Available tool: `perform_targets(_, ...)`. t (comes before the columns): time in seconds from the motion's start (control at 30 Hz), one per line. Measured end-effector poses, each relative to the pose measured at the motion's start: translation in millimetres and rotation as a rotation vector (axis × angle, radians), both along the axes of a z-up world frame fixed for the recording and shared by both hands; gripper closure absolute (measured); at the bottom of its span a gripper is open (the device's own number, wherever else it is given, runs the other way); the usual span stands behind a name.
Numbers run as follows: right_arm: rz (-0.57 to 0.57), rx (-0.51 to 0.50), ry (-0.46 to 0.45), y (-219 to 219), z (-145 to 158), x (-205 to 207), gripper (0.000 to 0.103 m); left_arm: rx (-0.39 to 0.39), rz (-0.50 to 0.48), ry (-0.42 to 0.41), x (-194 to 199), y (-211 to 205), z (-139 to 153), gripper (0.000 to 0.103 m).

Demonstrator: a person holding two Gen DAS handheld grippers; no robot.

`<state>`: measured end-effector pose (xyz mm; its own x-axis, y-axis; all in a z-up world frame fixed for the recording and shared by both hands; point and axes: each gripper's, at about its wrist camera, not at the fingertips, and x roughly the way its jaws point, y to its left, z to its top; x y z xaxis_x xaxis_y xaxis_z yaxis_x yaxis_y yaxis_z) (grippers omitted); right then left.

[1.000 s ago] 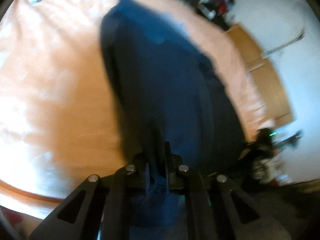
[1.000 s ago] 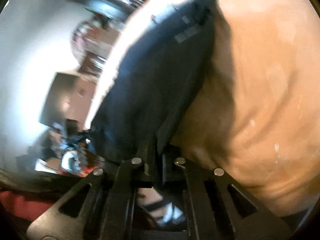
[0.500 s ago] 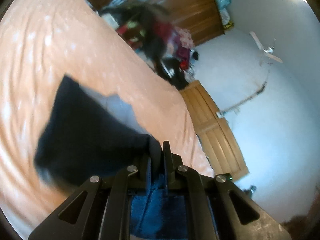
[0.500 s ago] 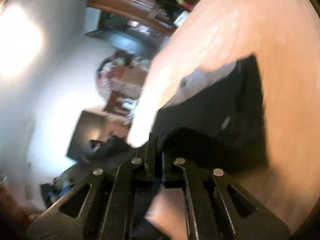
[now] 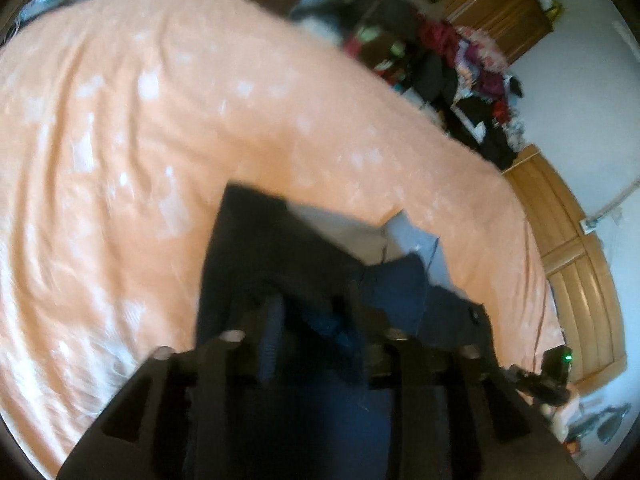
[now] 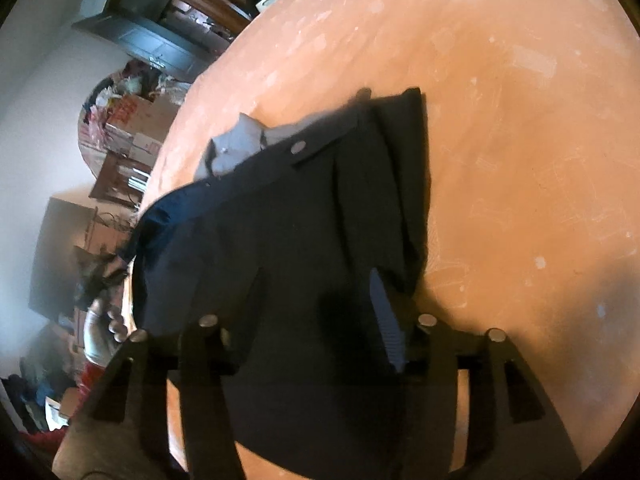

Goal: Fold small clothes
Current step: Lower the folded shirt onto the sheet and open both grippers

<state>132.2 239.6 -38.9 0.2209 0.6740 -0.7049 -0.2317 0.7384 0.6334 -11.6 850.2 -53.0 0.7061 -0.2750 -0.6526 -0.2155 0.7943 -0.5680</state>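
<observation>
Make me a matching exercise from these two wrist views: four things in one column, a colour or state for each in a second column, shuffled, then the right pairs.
Things:
1. dark garment
2. bedspread
3. left gripper
4. wardrobe doors

Descriptions:
A. orange with pale flecks
B. light brown wood
C. navy, lying on the bed with a pale lining showing
D. fingers apart, cloth between them

Pairs: 1-C, 2-A, 3-D, 4-B

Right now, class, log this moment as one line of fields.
phase: laying down | item: dark shorts on orange bedsheet | left hand-held gripper: open | right hand-held gripper: open | fold: not yet finished
</observation>
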Motion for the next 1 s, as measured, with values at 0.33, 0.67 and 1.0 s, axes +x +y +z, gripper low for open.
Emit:
perform_targets(0.33,0.022,-0.02,-0.027,-2,-15,-28,0.048,0.105,0.044,-0.018,-50,24,22,0.025)
perform_targets(0.67,0.039,-0.265,-0.187,8,-2,-70,0.063,0.183,-0.118,0.136,-76,-39,-36,0.033)
perform_targets(1.0,0.315,-0.255,-0.35,164,5,-139,0.074,0.124,-0.507,0.033,-53,-224,-24,0.036)
